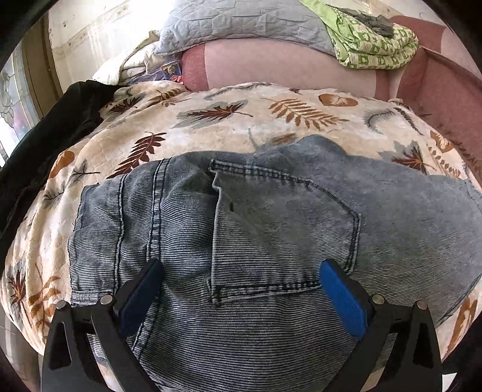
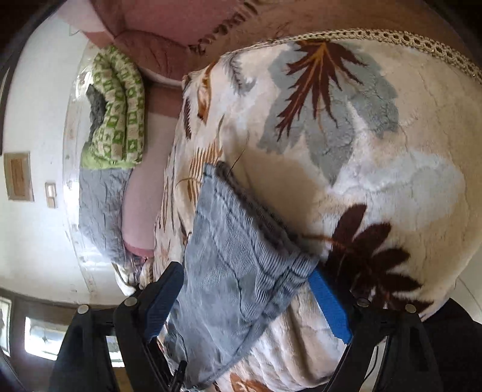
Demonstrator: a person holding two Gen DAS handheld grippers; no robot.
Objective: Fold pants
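Blue-grey denim pants lie folded on a cream leaf-print blanket, back pocket up. My left gripper is open just above the pocket's lower seam, its blue pads wide apart with nothing between them. In the right wrist view, rolled sideways, my right gripper is open around an end of the pants. The denim lies between its blue pads, which stand apart from it.
The blanket covers a pink bed. A grey quilted pillow and a green patterned quilt lie at the far side. A dark garment lies at the left.
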